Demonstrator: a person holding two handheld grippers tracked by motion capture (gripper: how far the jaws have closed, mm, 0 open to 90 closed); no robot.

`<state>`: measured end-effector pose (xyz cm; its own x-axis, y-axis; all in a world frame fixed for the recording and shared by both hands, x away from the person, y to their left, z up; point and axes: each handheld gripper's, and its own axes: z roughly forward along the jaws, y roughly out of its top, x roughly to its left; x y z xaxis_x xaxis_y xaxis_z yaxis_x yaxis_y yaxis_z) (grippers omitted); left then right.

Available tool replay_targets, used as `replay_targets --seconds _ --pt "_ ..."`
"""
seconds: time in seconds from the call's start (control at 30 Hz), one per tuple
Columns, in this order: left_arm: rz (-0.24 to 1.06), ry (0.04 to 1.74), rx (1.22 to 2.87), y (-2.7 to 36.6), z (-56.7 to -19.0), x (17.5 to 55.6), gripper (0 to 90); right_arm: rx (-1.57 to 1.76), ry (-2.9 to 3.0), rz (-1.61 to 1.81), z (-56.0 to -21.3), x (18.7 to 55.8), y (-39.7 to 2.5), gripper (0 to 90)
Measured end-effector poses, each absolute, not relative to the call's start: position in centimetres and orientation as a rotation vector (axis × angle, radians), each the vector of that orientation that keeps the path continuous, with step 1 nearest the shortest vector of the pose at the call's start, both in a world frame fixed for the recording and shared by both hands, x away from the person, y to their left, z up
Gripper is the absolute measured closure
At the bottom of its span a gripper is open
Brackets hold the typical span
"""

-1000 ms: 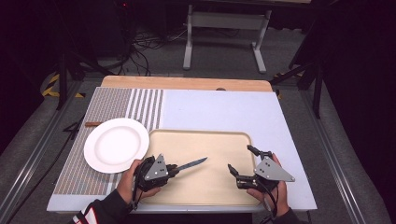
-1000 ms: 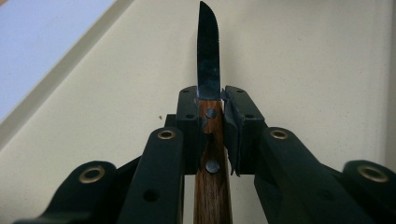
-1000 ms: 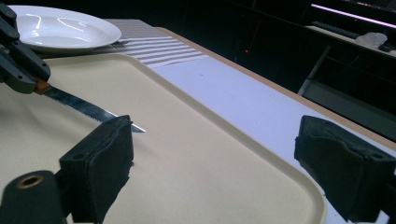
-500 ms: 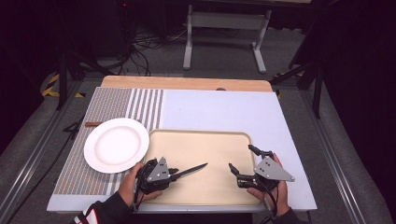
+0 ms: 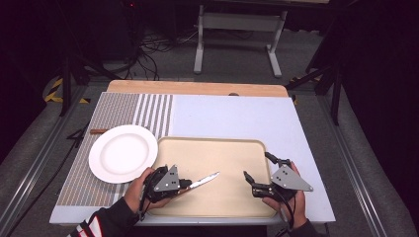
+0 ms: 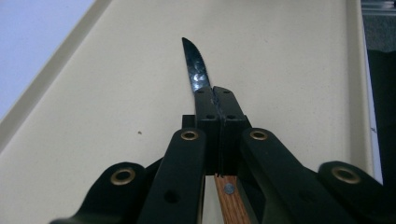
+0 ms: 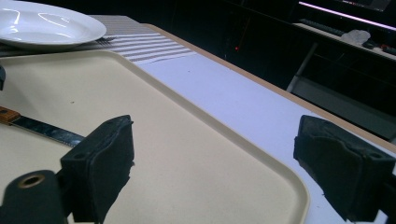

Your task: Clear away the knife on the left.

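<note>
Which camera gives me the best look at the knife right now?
The left gripper view: the knife runs up mid-frame, wooden handle clamped in the left hand-held gripper, blade over the tray. The high view shows it small but whole above the tray. The right gripper view catches part of the blade and the handle end.

One tray (image 5: 212,148) lies on the desk (image 5: 237,113), and the other things are counted from it. One knife (image 5: 202,180) is over the tray's near left part. One white plate (image 5: 122,153) sits just left of the tray. Two grippers: the left gripper (image 5: 184,183) at the tray's near left corner, and the right gripper (image 5: 257,174) at its near right edge.
</note>
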<state>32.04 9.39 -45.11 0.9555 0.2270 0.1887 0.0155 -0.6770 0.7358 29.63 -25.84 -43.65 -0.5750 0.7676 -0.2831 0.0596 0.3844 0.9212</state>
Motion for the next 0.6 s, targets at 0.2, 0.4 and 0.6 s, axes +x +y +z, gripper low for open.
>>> replay_targets --seconds 0.2,0.4,0.6 --pt "0.306 0.036 2.346 7.3 -45.5 32.2 90.0 0.717 1.922 1.224 -43.8 29.8 -25.8 12.8" --pt "0.265 -0.059 2.432 5.7 -46.4 32.7 90.0 0.708 1.938 1.204 -44.0 29.7 -25.5 12.8" --pt "0.272 -0.069 2.459 5.1 -46.7 33.0 90.0 0.725 1.931 1.196 -44.0 29.8 -25.6 13.2"
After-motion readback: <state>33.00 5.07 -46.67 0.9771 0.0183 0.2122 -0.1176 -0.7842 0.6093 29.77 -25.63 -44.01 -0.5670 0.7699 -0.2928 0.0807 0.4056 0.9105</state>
